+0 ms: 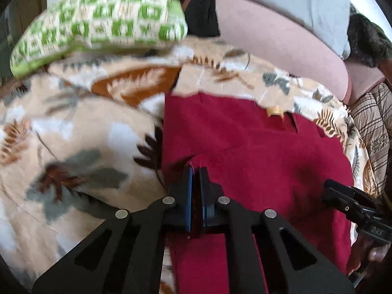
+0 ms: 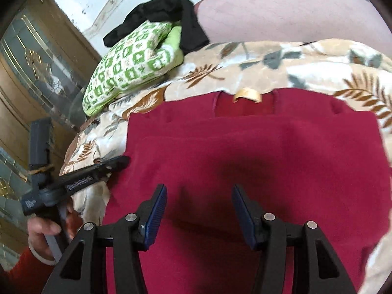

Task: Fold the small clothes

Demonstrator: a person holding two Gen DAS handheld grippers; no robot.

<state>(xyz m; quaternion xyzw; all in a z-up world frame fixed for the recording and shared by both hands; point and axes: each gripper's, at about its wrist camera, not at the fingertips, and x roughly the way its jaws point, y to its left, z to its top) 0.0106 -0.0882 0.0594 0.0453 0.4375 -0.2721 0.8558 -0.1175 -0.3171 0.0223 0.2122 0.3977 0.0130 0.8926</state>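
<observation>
A dark red garment (image 1: 257, 152) lies spread on a leaf-patterned blanket (image 1: 73, 127), with a yellow tag (image 1: 275, 111) near its far edge. My left gripper (image 1: 195, 171) is shut on a fold of the red garment at its left edge. In the right wrist view the red garment (image 2: 257, 152) fills the middle, its yellow tag (image 2: 247, 96) at the far edge. My right gripper (image 2: 199, 191) is open and empty just above the cloth. The left gripper (image 2: 120, 161) shows at the garment's left edge. The right gripper's body shows at the right edge of the left wrist view (image 1: 352, 201).
A green-and-white patterned cushion (image 2: 129, 66) lies at the blanket's far left with black clothing (image 2: 161, 14) behind it. A pink surface (image 2: 281, 14) lies beyond the blanket. A wooden glass-paned cabinet (image 2: 31, 73) stands at left. A striped quilt (image 1: 370, 127) is at far right.
</observation>
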